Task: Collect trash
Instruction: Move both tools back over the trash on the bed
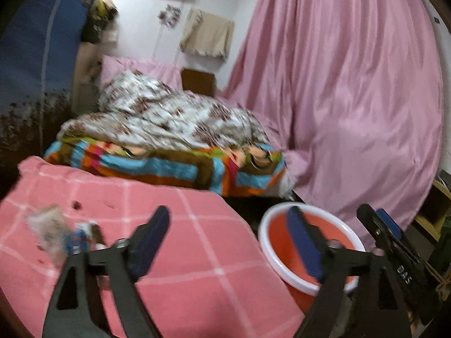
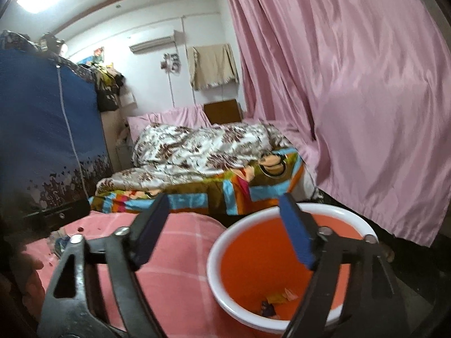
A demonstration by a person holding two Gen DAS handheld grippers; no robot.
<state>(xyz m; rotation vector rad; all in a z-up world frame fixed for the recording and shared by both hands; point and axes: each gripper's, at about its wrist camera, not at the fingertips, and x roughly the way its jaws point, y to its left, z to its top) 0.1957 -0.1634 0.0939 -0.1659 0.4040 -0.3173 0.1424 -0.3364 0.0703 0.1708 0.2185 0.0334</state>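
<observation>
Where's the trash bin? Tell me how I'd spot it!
Find the big pink curtain, then look down to the pink checked cloth in front of the bed. Right beside that cloth sits the bin: round, orange inside, with a thick white rim and a few wrappers at the bottom.

L gripper [image 1: 228,239], R gripper [image 2: 222,225]: jaws wide apart, empty.

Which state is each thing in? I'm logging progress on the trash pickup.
Left gripper: open, empty.
Right gripper: open, empty.
Orange bin: upright, a few wrappers at the bottom.
Trash pile: lying on the pink checked cloth, not yet collected.
Pink curtain: drawn.
</observation>
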